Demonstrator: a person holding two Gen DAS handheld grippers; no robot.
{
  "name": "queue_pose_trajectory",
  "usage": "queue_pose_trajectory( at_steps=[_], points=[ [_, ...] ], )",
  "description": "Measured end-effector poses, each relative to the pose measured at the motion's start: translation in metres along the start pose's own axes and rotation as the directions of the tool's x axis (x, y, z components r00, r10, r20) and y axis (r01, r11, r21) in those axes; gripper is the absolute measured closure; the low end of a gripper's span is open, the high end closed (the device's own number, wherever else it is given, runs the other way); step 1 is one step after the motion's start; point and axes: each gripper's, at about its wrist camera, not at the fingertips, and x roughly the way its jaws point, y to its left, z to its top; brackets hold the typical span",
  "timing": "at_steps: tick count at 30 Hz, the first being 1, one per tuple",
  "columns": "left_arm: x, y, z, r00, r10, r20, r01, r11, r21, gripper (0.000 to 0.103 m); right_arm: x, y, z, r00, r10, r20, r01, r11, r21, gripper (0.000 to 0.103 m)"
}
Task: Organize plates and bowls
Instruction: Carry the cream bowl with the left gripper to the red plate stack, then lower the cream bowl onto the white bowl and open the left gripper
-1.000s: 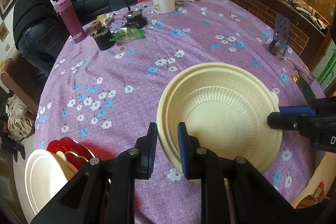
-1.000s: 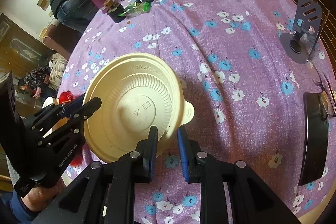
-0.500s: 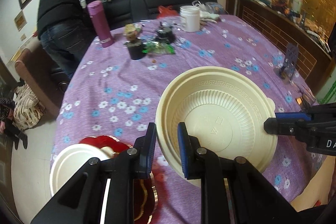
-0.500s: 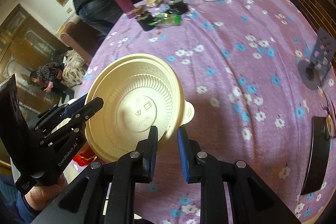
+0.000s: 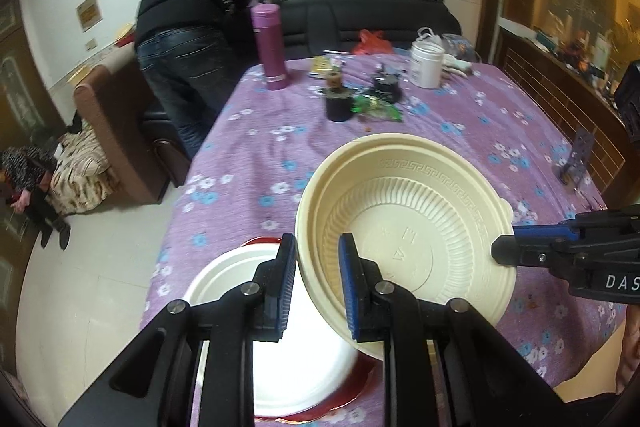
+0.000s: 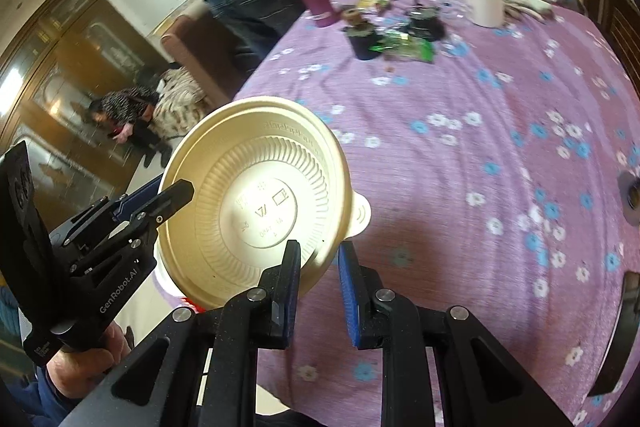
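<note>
Gripping cream bowl (image 5: 404, 239) | rim between both hand-held grippers (tilted)

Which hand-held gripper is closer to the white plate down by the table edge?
Left. The left hand-held gripper hangs right above the white plate, gripping the cream bowl. The right hand-held gripper holds the bowl's other side, farther away.

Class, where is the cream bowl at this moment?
The cream bowl is off the purple tablecloth, pinched at opposite rims by the left tool and right tool, tilted above the white plate at the table's near-left corner.
</note>
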Motion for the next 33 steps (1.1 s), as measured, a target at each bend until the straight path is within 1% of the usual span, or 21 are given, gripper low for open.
queue_pose_trajectory(
  at_steps=[8,14,16,21,33],
  points=[
    [-0.012,0.045,-0.021,0.998,0.055,-0.013,-0.056,0.995,-0.085,0.083,0.026,0.047,0.006,0.998,0.034,-0.046,-0.038,0.995,-0.096,0.081],
    [-0.013,0.070,-0.037,0.997,0.075,-0.037,-0.079,0.987,-0.138,0.083,0.046,0.070,0.006,0.994,0.047,-0.095,-0.060,0.987,-0.146,0.080],
    [-0.011,0.075,-0.042,0.996,0.074,-0.046,-0.080,0.985,-0.150,0.083,0.056,0.075,0.006,0.991,0.051,-0.120,-0.069,0.987,-0.149,0.080],
    [-0.004,0.087,-0.055,0.995,0.066,-0.075,-0.078,0.981,-0.177,0.083,0.070,0.083,0.004,0.988,0.042,-0.151,-0.067,0.984,-0.163,0.080],
    [0.012,0.096,-0.061,0.992,0.051,-0.113,-0.072,0.979,-0.189,0.083,0.094,0.090,0.003,0.978,0.019,-0.206,-0.055,0.984,-0.170,0.079]
  ],
)
